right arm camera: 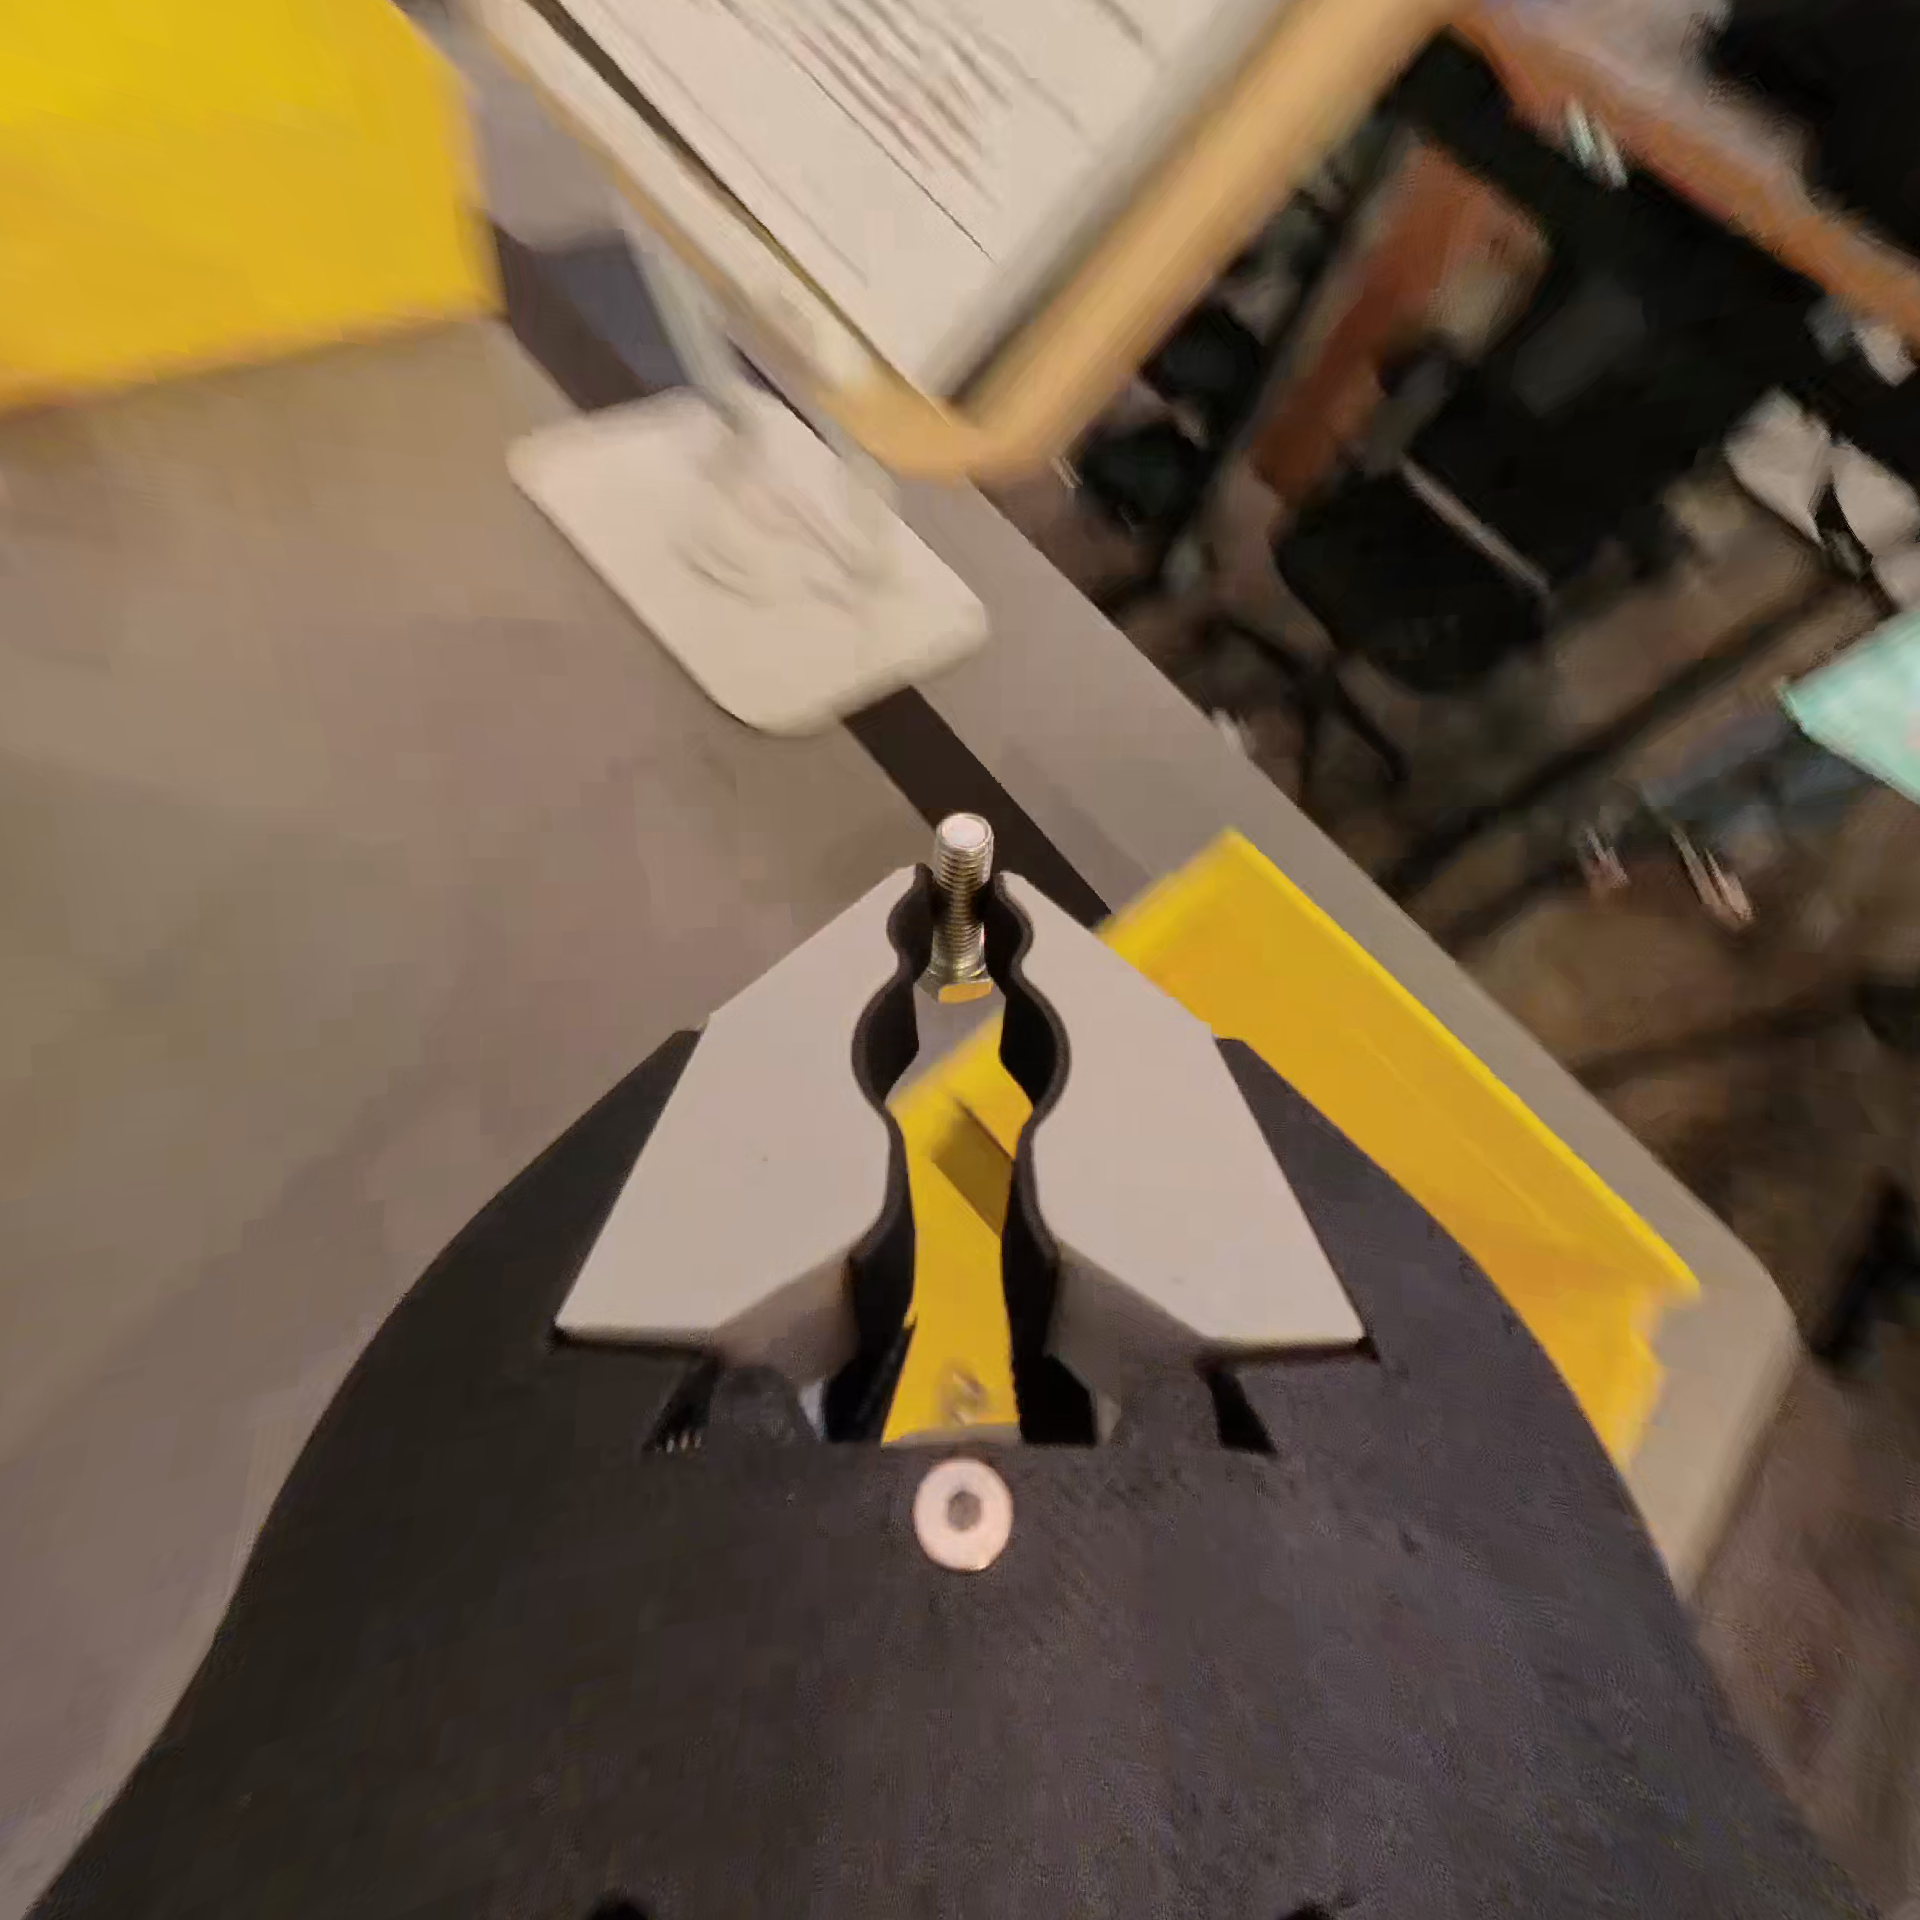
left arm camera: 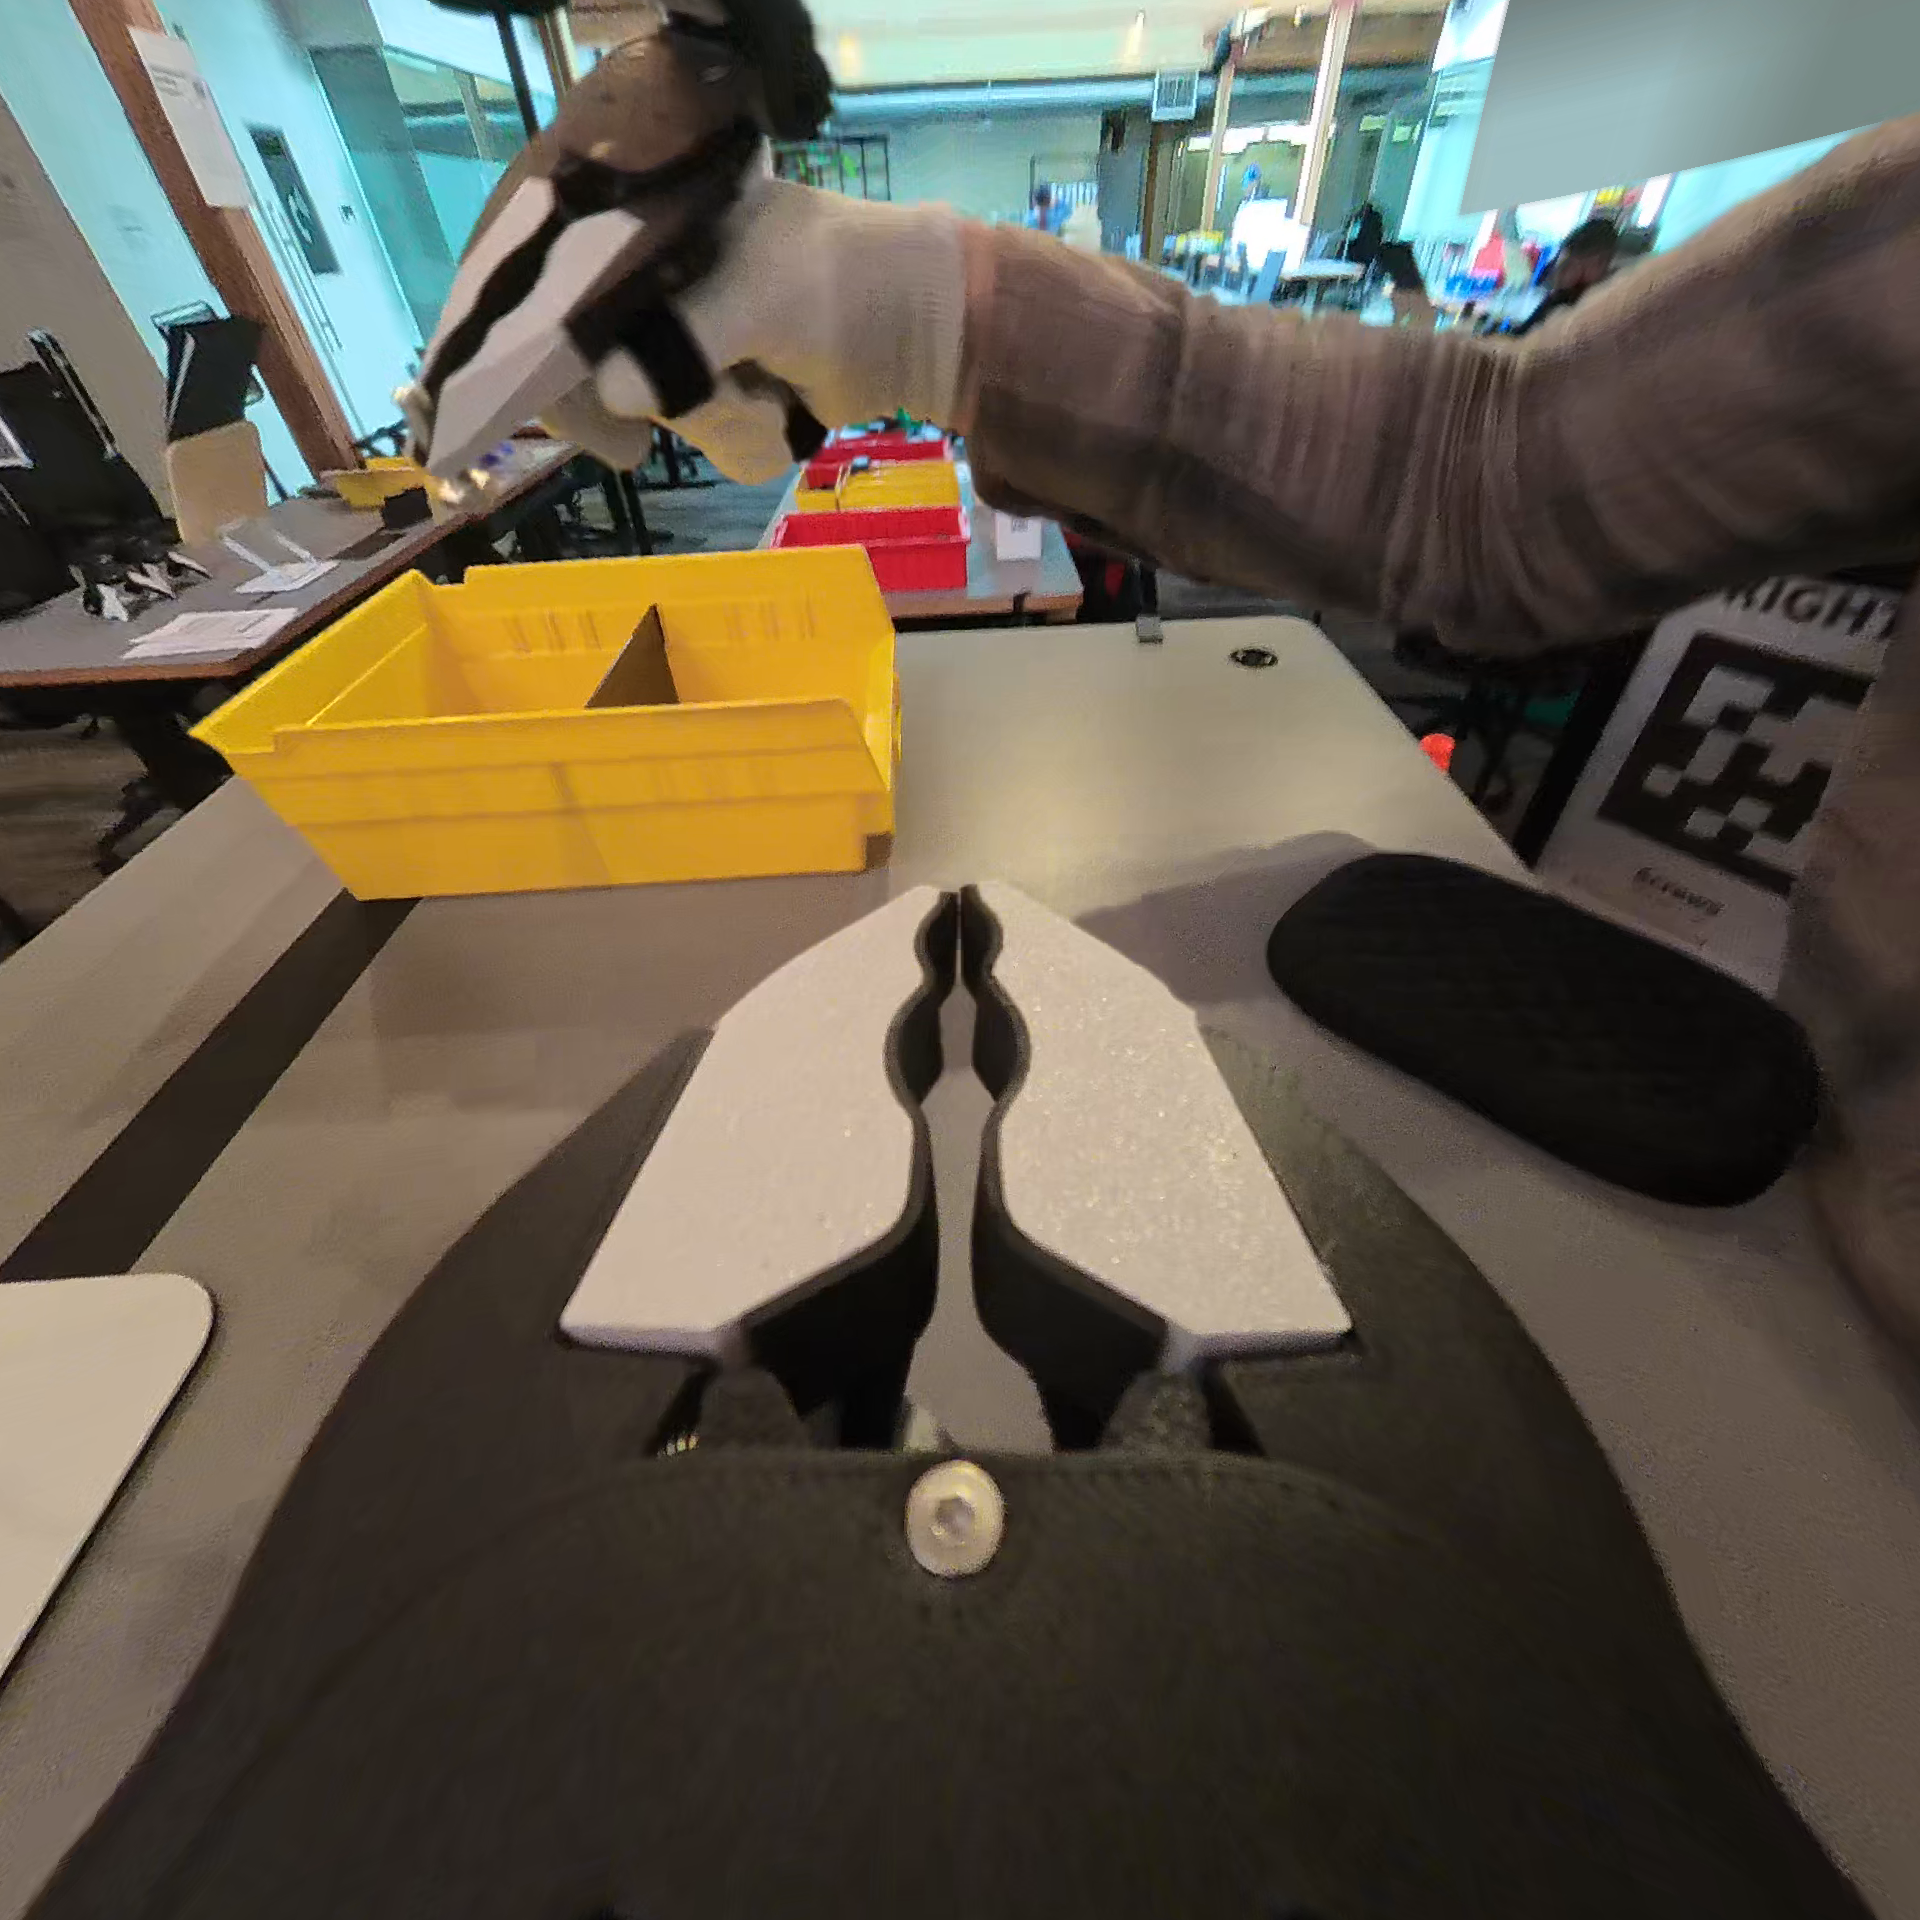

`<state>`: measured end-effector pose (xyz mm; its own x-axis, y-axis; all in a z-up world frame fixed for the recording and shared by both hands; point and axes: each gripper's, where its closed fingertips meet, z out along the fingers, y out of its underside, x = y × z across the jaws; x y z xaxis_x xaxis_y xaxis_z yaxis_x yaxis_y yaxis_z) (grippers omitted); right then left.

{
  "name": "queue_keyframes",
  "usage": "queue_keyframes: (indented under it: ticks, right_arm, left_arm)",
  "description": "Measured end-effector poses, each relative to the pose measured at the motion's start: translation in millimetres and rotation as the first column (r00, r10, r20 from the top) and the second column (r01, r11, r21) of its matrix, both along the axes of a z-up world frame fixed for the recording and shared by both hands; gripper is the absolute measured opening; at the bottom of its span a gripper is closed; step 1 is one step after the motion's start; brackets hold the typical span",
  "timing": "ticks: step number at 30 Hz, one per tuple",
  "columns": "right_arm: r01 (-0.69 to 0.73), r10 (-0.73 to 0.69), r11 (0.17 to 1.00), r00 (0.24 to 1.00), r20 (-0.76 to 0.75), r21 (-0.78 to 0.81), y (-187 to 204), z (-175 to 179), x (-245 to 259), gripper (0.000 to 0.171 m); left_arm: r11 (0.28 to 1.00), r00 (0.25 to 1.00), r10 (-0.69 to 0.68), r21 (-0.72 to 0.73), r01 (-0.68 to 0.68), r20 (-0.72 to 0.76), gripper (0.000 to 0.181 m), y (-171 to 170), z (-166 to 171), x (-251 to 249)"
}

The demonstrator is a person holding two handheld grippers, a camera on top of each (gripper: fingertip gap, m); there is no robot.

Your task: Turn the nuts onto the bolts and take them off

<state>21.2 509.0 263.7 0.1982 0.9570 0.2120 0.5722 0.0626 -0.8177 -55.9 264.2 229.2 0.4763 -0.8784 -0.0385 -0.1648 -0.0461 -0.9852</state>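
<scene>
Right gripper (right arm camera: 958, 914), raised above the grey table (left arm camera: 1091, 769) in a white-gloved hand (left arm camera: 831, 312) on an outstretched sleeved arm, its tips angled downward, clamped on a bolt (right arm camera: 957, 914). Bolt's long axis runs along the fingers: hex head seated between them, threaded end projecting past the tips. Left gripper (left arm camera: 958, 914) held low over the table, its tips together on nothing. A yellow bin (left arm camera: 561, 769) stands toward the far left edge, a black pad (left arm camera: 1538, 1018) near the right edge. Behind, an open workroom with further tables and red bins
</scene>
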Motion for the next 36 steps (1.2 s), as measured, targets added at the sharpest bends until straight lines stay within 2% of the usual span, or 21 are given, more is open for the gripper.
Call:
queue_keyframes:
  ticks: [3, 6, 12, 15, 16, 18, 21, 24, 27, 31, 34, 36]
  right_arm:
    - [0.206, -0.21, 0.978, 0.939, 0.271, 0.044, 79, -53, 40, 0.007]
    - [0.308, -0.303, 0.949, 0.829, 0.47, 0.07, 124, -102, 69, 0.008]
    - [0.404, -0.32, 0.914, 0.672, 0.668, 0.031, 151, -164, 89, 0.009]
    - [0.435, -0.324, 0.901, 0.651, 0.686, 0.013, 158, -174, 91, 0.025]
    - [0.434, -0.332, 0.901, 0.663, 0.671, 0.017, 160, -169, 88, 0.031]
    - [0.42, -0.353, 0.906, 0.696, 0.625, 0.044, 160, -149, 77, 0.03]
    - [0.377, -0.367, 0.922, 0.783, 0.502, 0.086, 145, -101, 47, 0.028]
    - [0.289, -0.305, 0.952, 0.909, 0.286, 0.097, 103, -37, -6, 0.025]
    - [0.182, -0.189, 0.976, 0.981, 0.046, 0.119, 42, 30, -53, 0.025]
    - [0.01, 0.018, 0.994, 0.968, -0.249, 0.112, -48, 94, -95, 0.025]
    - [-0.077, 0.126, 0.987, 0.913, -0.387, 0.139, -98, 119, -102, 0.025]
    - [-0.093, 0.155, 0.984, 0.868, -0.472, 0.152, -118, 129, -98, 0.024]
  left_arm:
    - [0.999, 0.995, 0.041, -0.001, -0.041, -0.094, 0.0, 6, -15, 0]
    - [0.999, 0.99, 0.045, -0.005, -0.046, -0.135, 0.001, 8, -24, 0]
    - [1.0, 0.983, 0.012, -0.015, -0.015, -0.185, 0.002, 3, -30, -1]
    - [1.0, 0.979, 0.012, -0.018, -0.016, -0.202, 0.005, 2, -32, -4]
    - [1.0, 0.979, 0.014, -0.014, -0.017, -0.205, 0.006, 2, -31, -4]
    - [0.999, 0.977, 0.039, -0.001, -0.04, -0.21, 0.008, 5, -28, -8]
    - [0.997, 0.978, 0.073, 0.023, -0.07, -0.197, 0.009, 8, -21, -14]
    - [0.993, 0.977, 0.116, 0.044, -0.109, -0.181, 0.01, 13, -13, -20]
    - [0.989, 0.975, 0.146, 0.064, -0.137, -0.169, 0.01, 15, -7, -25]
    - [0.975, 0.963, 0.213, 0.105, -0.197, -0.167, 0.011, 19, 4, -36]
    - [0.959, 0.944, 0.273, 0.13, -0.252, -0.185, 0.012, 20, 15, -47]
    - [0.952, 0.92, 0.302, 0.135, -0.276, -0.25, 0.015, 18, 16, -57]
